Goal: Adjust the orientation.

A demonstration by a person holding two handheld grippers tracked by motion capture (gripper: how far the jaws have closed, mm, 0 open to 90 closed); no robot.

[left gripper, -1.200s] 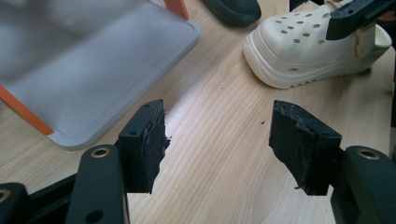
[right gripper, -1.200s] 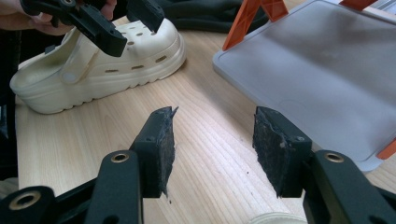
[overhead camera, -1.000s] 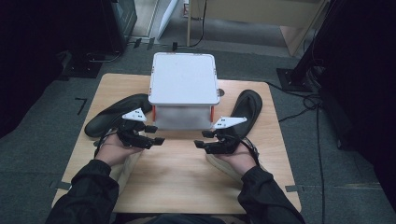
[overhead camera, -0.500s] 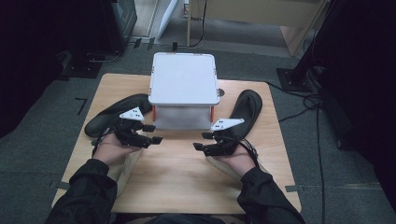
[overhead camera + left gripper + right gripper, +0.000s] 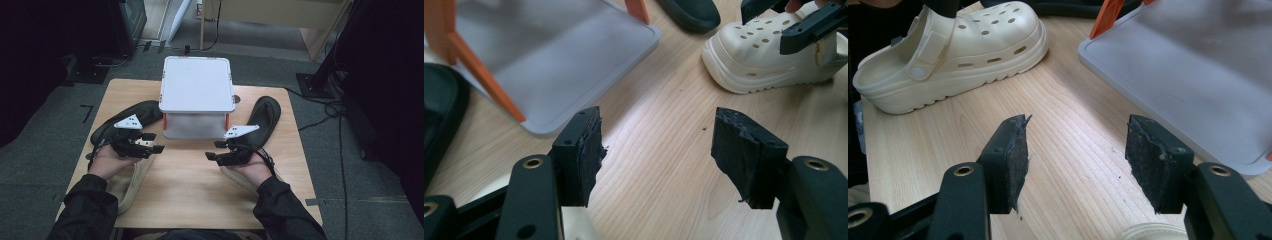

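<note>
Drifting outward from the shelf (image 5: 197, 100), your left gripper (image 5: 159, 142) is carrying its fingers wide and empty; your right gripper (image 5: 212, 150), having just been opening, is gaping over bare table (image 5: 190, 185), each cream clog (image 5: 953, 55) lying beneath a hand, ungrasped.

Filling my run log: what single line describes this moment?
left hand-held gripper: open, empty | right hand-held gripper: open, empty | cream clogs: on table | grey rack: at the table's far edge
</note>
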